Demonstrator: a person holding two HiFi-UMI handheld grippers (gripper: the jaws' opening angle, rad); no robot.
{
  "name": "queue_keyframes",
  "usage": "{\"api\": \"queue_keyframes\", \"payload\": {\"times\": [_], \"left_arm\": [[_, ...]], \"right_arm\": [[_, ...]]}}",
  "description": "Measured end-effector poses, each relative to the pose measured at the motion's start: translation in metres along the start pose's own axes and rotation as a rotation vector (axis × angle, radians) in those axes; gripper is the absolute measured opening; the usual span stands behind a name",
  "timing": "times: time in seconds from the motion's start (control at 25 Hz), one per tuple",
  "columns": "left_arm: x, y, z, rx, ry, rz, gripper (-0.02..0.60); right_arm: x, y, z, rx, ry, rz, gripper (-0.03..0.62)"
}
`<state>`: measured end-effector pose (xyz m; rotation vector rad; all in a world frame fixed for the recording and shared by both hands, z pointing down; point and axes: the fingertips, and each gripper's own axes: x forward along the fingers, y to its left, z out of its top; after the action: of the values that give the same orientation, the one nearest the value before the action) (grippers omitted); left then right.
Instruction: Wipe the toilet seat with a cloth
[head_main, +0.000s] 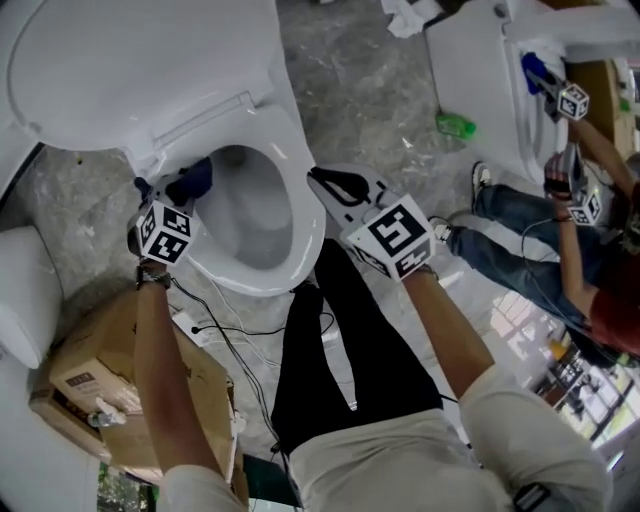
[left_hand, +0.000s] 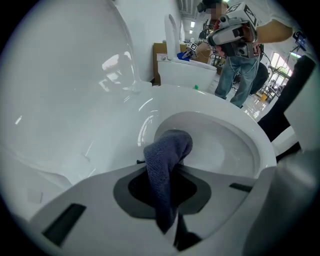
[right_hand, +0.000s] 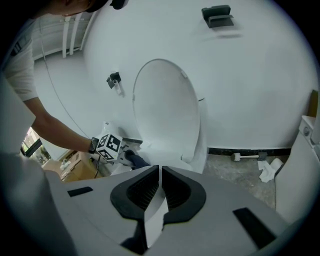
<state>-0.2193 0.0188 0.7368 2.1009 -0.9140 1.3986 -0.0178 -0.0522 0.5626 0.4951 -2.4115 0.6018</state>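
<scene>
My left gripper (head_main: 180, 190) is clamped on the cloth (left_hand: 167, 165). The dark blue fabric runs up between the two pads and folds over past the tips in a rounded bunch. That bunch sits at the left rear of the toilet seat (head_main: 300, 215), close to the hinge and right over the inner edge where the seat meets the bowl (head_main: 250, 215). I cannot tell whether the cloth is pressing on the seat or is just above it. The gripper points steeply down, and its marker cube (head_main: 165, 232) faces up toward my head camera.

My right gripper (right_hand: 159, 170) has its jaws together, with only a thin slit between the ribbed pads and nothing held in it. It is on the right side of the toilet, with its tip near the outer edge of the seat and aimed across at the raised lid (right_hand: 165, 110).

The lid stands open behind the bowl. A cardboard box (head_main: 100, 370) sits on the floor to the left of the toilet, beside my left arm. Thin black cables (head_main: 225, 335) trail over the grey mottled floor (head_main: 380, 90) in front of the bowl. Further right is a second toilet (head_main: 480, 80), where another person (head_main: 560, 260) is working with grippers of their own.
</scene>
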Motion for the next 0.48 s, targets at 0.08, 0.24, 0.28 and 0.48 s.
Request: {"api": "queue_keyframes", "payload": {"times": [0.08, 0.24, 0.28, 0.48], "left_arm": [[0.002, 0.004, 0.005, 0.042, -0.002, 0.023, 0.041], [0.005, 0.012, 0.02, 0.132, -0.027, 0.053, 0.041], [0.007, 0.014, 0.025, 0.154, -0.033, 0.055, 0.041], [0.012, 0.016, 0.043, 0.238, -0.068, 0.066, 0.041]], "right_arm": [[-0.002, -0.007, -0.002, 0.005, -0.005, -0.006, 0.04], [-0.011, -0.02, -0.006, 0.02, -0.017, -0.027, 0.04], [-0.014, -0.023, -0.008, 0.027, -0.014, -0.033, 0.04], [-0.025, -0.037, -0.02, 0.063, -0.001, -0.056, 0.04]]}}
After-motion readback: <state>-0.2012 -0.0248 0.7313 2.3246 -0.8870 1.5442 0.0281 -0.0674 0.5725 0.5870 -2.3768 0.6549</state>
